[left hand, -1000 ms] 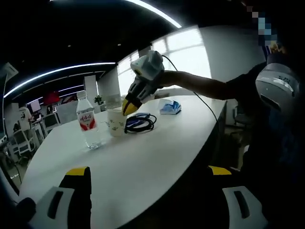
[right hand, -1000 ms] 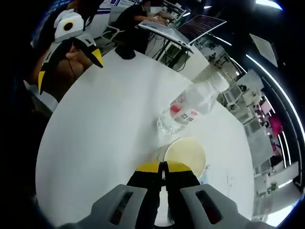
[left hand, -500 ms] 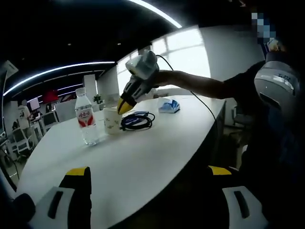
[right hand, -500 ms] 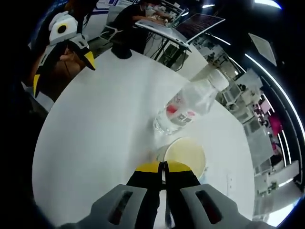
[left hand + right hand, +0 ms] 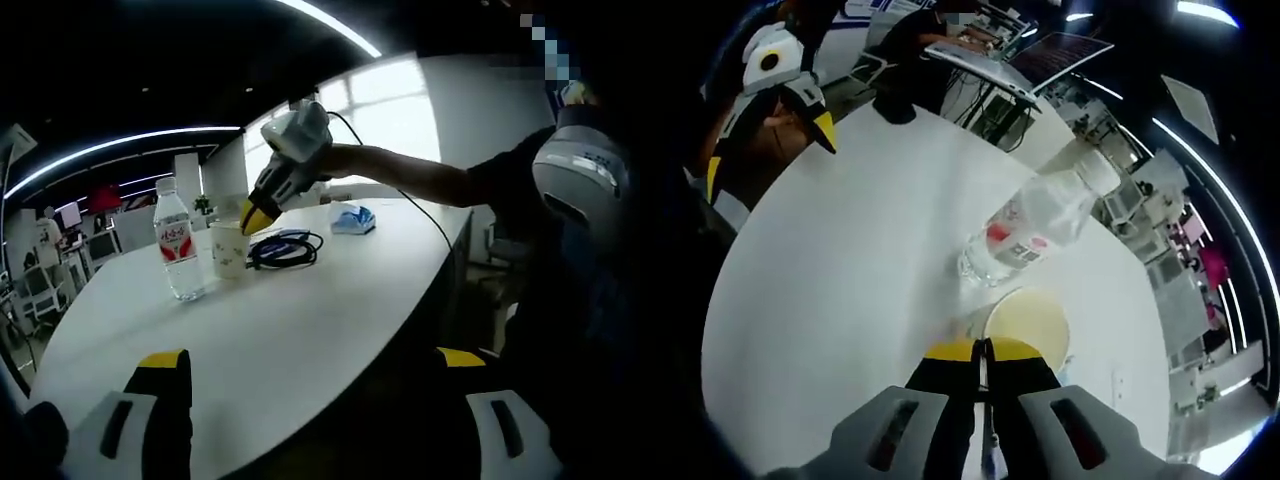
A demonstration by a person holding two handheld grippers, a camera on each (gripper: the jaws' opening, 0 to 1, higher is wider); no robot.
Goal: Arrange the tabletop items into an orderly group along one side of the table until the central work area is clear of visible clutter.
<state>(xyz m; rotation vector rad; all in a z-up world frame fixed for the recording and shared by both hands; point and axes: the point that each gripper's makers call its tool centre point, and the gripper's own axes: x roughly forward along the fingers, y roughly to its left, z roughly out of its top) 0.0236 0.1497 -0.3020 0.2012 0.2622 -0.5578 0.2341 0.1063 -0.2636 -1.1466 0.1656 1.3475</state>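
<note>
Cup (image 5: 229, 249), paper and pale, stands on the white tabletop (image 5: 300, 330) just beside a clear water bottle (image 5: 178, 255), with a coil of dark cable (image 5: 285, 250) on its other side and a blue packet (image 5: 352, 220) farther along toward the windows. In the left claw view we see the right claw (image 5: 254, 214) at the cup's rim; in the right claw view the same claw (image 5: 979, 351) shows its yellow tips pressed together with the rim of the cup (image 5: 1027, 322) at them, so we judge it closed on the cup's wall, though the pinch point itself is hard to resolve. The left claw (image 5: 312, 362) stands wide open near the tabletop's edge, holding nothing, and appears again in the right claw view (image 5: 765, 130). To do this step well, we advise moving the cup level and slowly, since a thin rim pinch can let it swing or crumple; we would also keep it away from the bottle (image 5: 1030, 233), which stands close enough to be knocked over. Setting the cup down in line with the bottle and cable would keep the group tidy along one side. As to writing, the bottle carries a red label with pale characters that we cannot read; the cup shows small printed marks, likewise illegible.
</note>
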